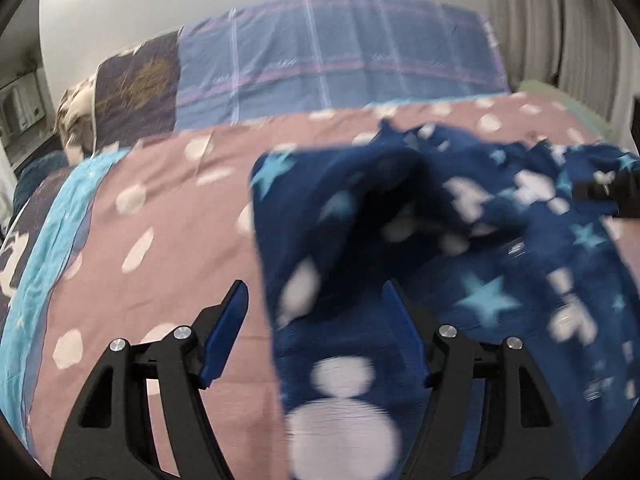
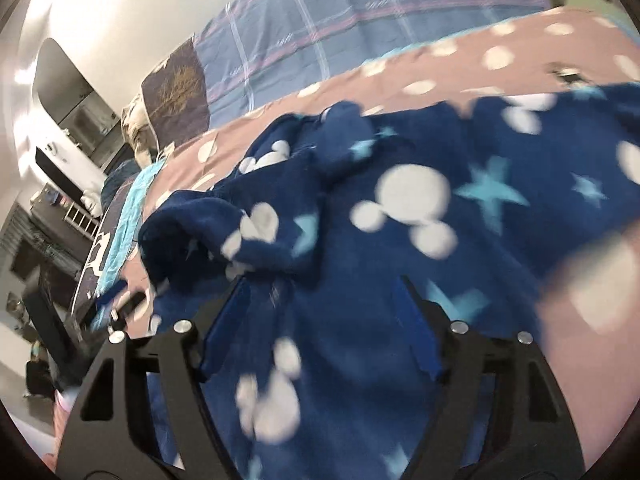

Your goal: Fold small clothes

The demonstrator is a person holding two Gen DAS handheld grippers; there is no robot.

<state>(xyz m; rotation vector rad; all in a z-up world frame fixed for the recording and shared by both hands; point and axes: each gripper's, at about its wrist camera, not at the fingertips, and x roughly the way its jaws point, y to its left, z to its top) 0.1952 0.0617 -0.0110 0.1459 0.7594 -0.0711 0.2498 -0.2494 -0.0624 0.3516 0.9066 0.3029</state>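
A navy fleece garment (image 1: 500, 280) printed with white mouse heads and pale blue stars lies rumpled on a pink dotted bed cover (image 1: 180, 220). My left gripper (image 1: 316, 312) is open, and the garment's left edge runs between its blue pads. One pad is over the pink cover and the other over the cloth. In the right wrist view the garment (image 2: 360, 264) fills the middle, with a bunched fold at its left. My right gripper (image 2: 322, 296) hovers open above the cloth, which spreads under both fingers. Both views are motion-blurred.
A blue plaid blanket (image 1: 340, 52) lies behind the pink cover, with a dark tree-print pillow (image 1: 140, 88) to its left. A turquoise strip (image 1: 52, 240) marks the bed's left edge. A curtain (image 1: 580, 40) hangs at the right. Room furniture (image 2: 72, 92) stands beyond the bed's left side.
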